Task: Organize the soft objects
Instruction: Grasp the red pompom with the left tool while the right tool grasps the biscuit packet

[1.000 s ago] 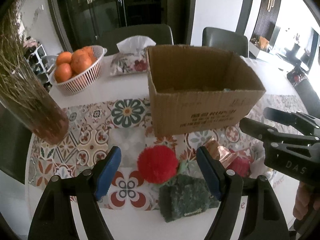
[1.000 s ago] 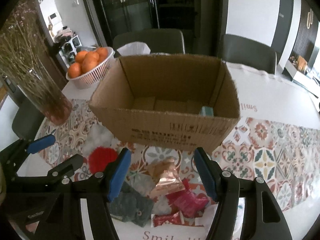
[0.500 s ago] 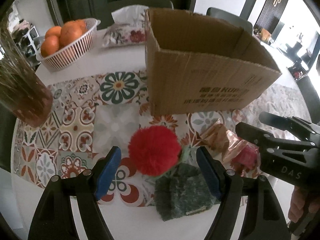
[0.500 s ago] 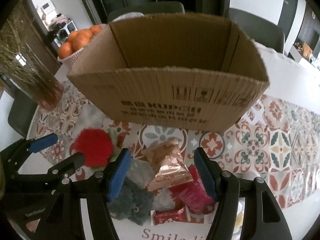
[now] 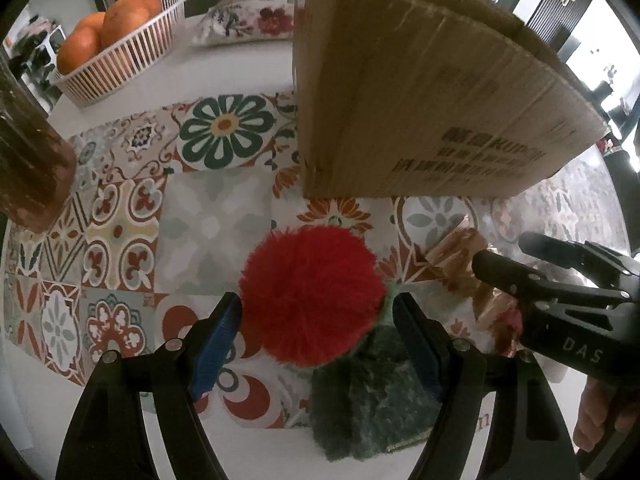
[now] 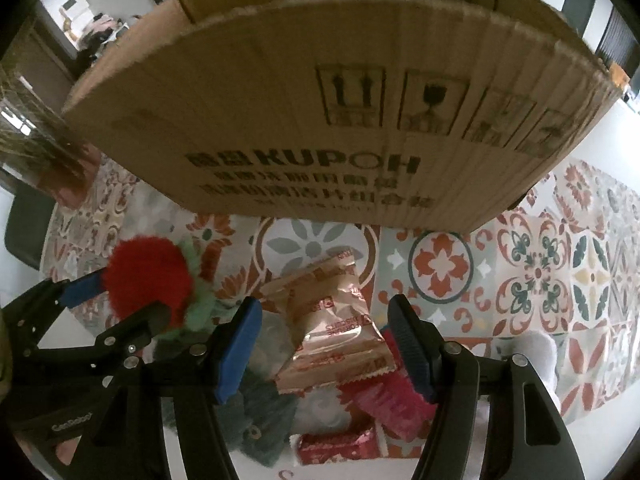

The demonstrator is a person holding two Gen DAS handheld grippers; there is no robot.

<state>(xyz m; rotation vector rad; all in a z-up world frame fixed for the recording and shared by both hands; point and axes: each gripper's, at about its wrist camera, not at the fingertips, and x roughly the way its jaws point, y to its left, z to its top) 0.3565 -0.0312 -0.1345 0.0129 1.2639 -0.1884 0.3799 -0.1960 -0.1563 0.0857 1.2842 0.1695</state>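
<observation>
Your left gripper (image 5: 316, 320) brackets the red pompom (image 5: 310, 294), fingers (image 5: 218, 338) apart on either side. A dark green plush (image 5: 368, 408) lies below it; the cardboard box (image 5: 420, 100) stands behind.

"kupoh" on the cardboard box (image 6: 320, 120), "das" on the right gripper (image 5: 496, 258), "genrobot" on the left gripper (image 6: 124, 300)

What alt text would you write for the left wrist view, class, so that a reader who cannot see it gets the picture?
The left gripper points down with open fingers on either side of a fluffy red pom-pom on a patterned tablecloth. A green fuzzy object lies just below it, a cardboard box stands behind, and the right gripper enters from the right.
</observation>
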